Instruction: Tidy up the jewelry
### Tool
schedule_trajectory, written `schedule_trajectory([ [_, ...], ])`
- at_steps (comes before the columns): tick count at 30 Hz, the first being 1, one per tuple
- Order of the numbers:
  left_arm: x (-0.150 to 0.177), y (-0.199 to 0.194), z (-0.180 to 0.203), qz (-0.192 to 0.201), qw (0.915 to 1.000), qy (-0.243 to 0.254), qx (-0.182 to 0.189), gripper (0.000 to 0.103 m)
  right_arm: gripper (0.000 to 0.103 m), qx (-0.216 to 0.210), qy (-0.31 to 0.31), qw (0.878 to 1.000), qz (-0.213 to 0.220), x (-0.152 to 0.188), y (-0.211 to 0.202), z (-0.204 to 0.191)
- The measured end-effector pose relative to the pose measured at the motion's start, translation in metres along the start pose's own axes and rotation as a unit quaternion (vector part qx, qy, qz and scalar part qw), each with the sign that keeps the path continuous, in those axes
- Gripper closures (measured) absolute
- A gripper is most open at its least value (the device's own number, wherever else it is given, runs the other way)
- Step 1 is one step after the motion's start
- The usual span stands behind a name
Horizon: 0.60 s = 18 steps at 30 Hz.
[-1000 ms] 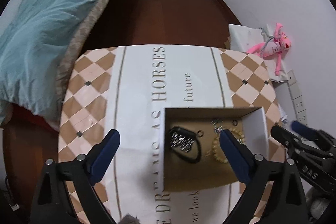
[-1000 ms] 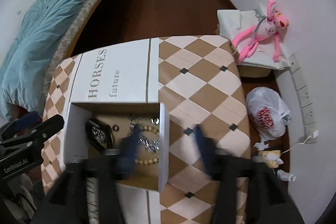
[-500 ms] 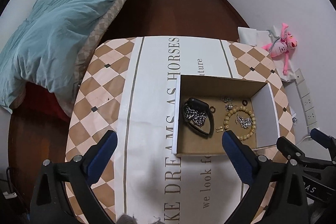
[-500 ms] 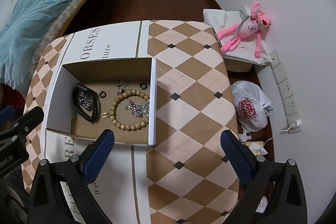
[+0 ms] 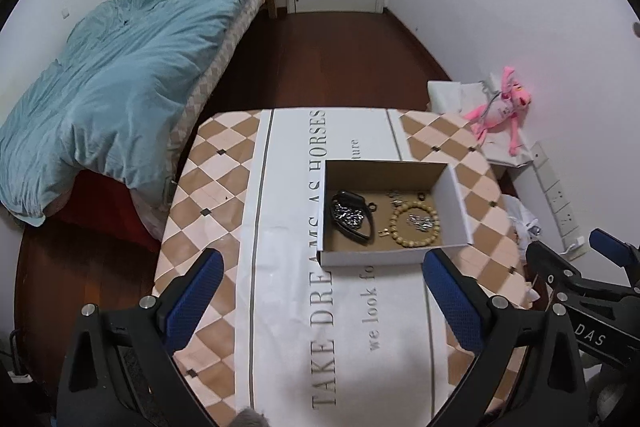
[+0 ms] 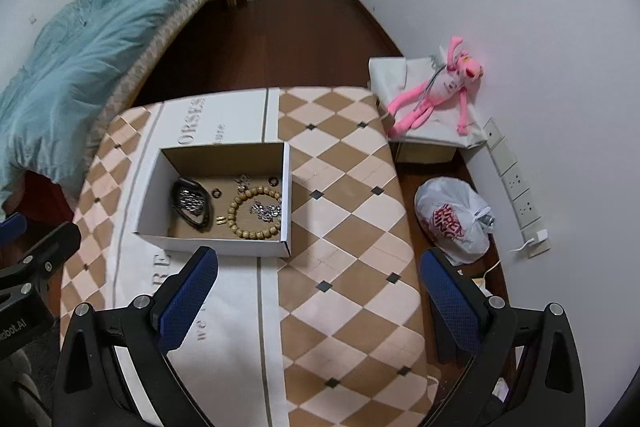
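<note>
An open white cardboard box (image 5: 454,207) (image 6: 152,195) stands on the table. Inside lie a black bracelet with a silver chain (image 5: 351,218) (image 6: 191,205), a wooden bead bracelet (image 5: 416,229) (image 6: 254,213) with a silver chain piece (image 6: 266,210) in it, and small rings (image 6: 216,193). My left gripper (image 5: 318,301) is open and empty, held high and back from the box's near side. My right gripper (image 6: 320,293) is open and empty, above the table to the box's near right.
The table (image 5: 224,187) (image 6: 352,227) has a checked cloth with a white lettered strip. A bed with a blue duvet (image 5: 120,75) lies to the left. A pink plush toy (image 6: 440,87), a white plastic bag (image 6: 452,219) and wall sockets (image 6: 516,183) are on the right.
Both grippers have pulled up and back from the box, so the whole box and more of the room now show. The jewelry in the box has not moved.
</note>
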<state>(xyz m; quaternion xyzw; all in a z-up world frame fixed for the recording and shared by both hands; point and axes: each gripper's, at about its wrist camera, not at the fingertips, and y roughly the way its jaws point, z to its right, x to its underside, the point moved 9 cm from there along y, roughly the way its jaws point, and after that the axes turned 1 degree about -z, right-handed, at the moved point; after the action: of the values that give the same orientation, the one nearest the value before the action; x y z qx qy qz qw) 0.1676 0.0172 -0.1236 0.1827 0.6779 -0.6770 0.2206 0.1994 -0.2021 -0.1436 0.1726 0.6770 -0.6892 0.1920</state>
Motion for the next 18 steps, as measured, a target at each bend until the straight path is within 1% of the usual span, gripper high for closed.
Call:
schedule_trajectory([
  [6, 0.002, -0.05, 0.0, 0.027, 0.9996, -0.007, -0.002, 0.001, 0.001, -0.002, 0.002, 0.999, 0.051, -0.002, -0.068, 0.007],
  [11, 0.0, -0.093, 0.002, 0.06, 0.9982, -0.005, -0.002, 0.001, 0.001, -0.005, 0.002, 0.996, 0.087, -0.001, -0.119, 0.011],
  [14, 0.0, -0.116, 0.001, 0.075, 0.9972, -0.009, -0.005, 0.001, 0.001, -0.007, 0.005, 0.994, 0.105, -0.001, -0.147, 0.013],
  [18, 0.001, -0.134, 0.002, 0.087, 0.9962, -0.008, -0.004, 0.001, 0.001, -0.008, 0.001, 0.993, 0.119, 0.002, -0.173, 0.01],
])
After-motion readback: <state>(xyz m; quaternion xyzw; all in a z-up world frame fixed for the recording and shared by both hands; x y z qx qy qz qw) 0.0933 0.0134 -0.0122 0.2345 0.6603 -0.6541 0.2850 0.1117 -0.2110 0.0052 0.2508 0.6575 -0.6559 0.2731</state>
